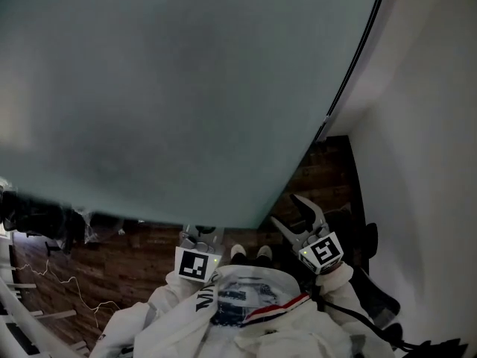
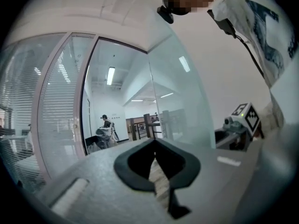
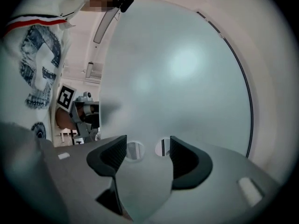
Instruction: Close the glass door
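The frosted glass door point(image 1: 186, 88) fills most of the head view, its edge with a dark seal curving down the right side. My right gripper point(image 1: 284, 209) stands open just below the door's lower corner, with nothing between its fingers. In the right gripper view the open right gripper point(image 3: 147, 146) faces the glass door point(image 3: 187, 78) close up, and two small round holes point(image 3: 133, 150) in the pane show between the jaws. My left gripper point(image 1: 200, 237) is by the door's lower edge. Its jaws meet, shut, in the left gripper view point(image 2: 154, 143), beside the glass door point(image 2: 180, 101).
A white wall point(image 1: 425, 125) runs along the right, with dark wood floor point(image 1: 320, 177) below the door. A thin cable point(image 1: 59, 282) and dark objects point(image 1: 37, 215) lie at the left. Through the doorway point(image 2: 112, 115) a distant person stands in a lit room beside a blind-covered glass partition point(image 2: 28, 111).
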